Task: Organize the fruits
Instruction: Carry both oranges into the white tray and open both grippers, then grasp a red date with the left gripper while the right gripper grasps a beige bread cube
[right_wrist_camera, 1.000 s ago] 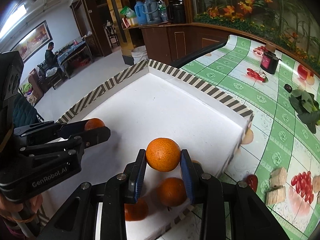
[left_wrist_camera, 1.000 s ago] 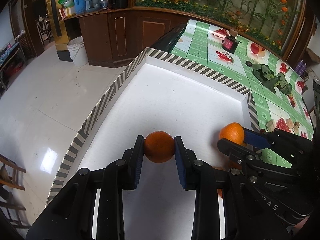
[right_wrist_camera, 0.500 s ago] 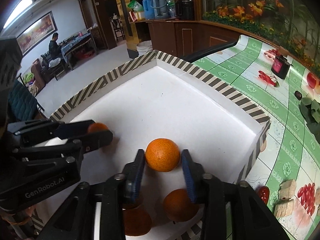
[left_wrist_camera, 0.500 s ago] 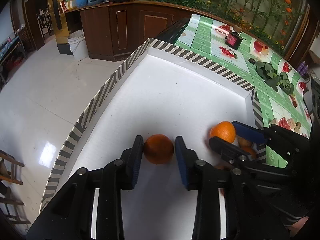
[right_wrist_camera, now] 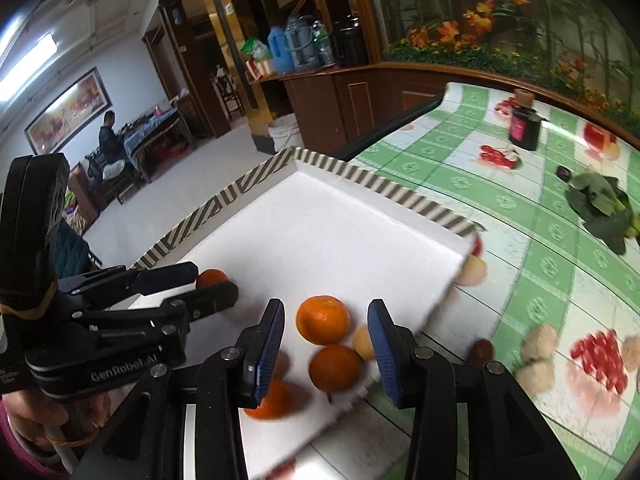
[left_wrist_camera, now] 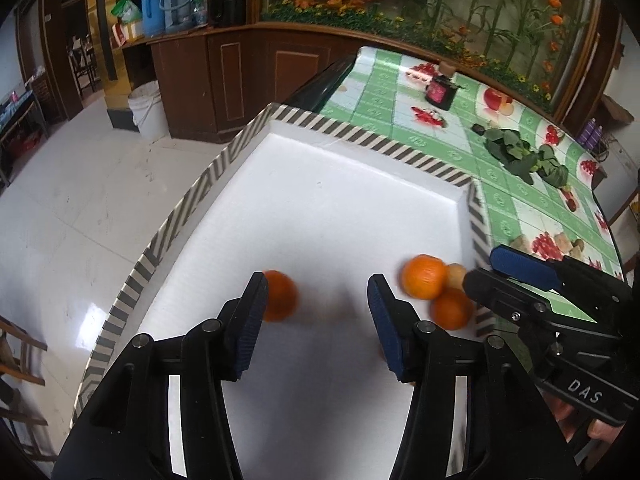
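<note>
A white tray with a striped rim point(left_wrist_camera: 304, 118) point(right_wrist_camera: 360, 184) lies on the table. My left gripper point(left_wrist_camera: 316, 314) is open above the tray; an orange point(left_wrist_camera: 280, 295) lies loose just inside its left finger, blurred. My right gripper point(right_wrist_camera: 326, 340) is open over the tray's near corner; an orange point(right_wrist_camera: 323, 319) lies on the tray between its fingers, apart from both. Two more oranges point(right_wrist_camera: 335, 367) point(right_wrist_camera: 269, 398) and a small pale fruit point(right_wrist_camera: 362, 342) lie below it. In the left wrist view the right gripper point(left_wrist_camera: 486, 270) stands beside two oranges point(left_wrist_camera: 424, 277) point(left_wrist_camera: 452, 309).
A green checked tablecloth with fruit prints point(left_wrist_camera: 440, 120) covers the table. A dark jar point(left_wrist_camera: 440, 88) point(right_wrist_camera: 524, 126) and leafy greens point(left_wrist_camera: 528, 156) point(right_wrist_camera: 600, 200) lie on it to the right. The floor drops off left of the tray point(left_wrist_camera: 80, 220).
Both grippers have opened and let go of their oranges. The left orange has dropped onto the tray toward the left finger. The right orange rests by the other oranges.
</note>
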Tool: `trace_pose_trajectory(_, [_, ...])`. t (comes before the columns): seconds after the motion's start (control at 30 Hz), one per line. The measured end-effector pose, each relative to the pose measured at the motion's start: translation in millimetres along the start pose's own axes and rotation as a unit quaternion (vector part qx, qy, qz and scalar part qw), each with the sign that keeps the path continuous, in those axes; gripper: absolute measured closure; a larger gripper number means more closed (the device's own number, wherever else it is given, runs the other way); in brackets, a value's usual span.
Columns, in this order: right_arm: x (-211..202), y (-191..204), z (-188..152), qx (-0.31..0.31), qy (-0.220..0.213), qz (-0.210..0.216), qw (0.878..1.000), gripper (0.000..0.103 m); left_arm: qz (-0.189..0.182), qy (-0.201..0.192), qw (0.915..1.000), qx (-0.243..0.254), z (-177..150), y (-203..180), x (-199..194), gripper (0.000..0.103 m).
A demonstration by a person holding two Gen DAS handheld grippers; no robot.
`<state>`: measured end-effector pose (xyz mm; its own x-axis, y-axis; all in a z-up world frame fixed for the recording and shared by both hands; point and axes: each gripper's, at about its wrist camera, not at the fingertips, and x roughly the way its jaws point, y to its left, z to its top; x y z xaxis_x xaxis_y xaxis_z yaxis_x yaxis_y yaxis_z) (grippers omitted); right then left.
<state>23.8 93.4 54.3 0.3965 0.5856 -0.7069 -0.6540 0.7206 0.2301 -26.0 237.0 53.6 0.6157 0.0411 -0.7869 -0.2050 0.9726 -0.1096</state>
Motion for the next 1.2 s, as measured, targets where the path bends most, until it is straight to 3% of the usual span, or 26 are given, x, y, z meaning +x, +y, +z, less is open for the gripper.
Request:
trace_pose_trajectory(0.3, [-40.4, -44.1, -32.9, 0.047, -0.014, -0.031, 0.998, 0.061, -0.030, -0.003, 0.9994, 0.019, -6.3, -29.9, -9.7, 0.051])
trace_pose_trajectory(0.67, [-68.3, -99.7, -76.4, 0.099, -0.001, -0.076, 0.992, 0.061, -0.074, 0.011, 0.9961, 0.047, -15.0, -76.6, -10.6, 0.051])
trace_pose_trajectory(1.2, [-18.7, -116.3, -40.1, 0.066, 0.029, -0.085, 0.994, 0.061, -0.088, 0.022, 0.9910, 0.099, -13.4, -124.6, -2.6, 0.051])
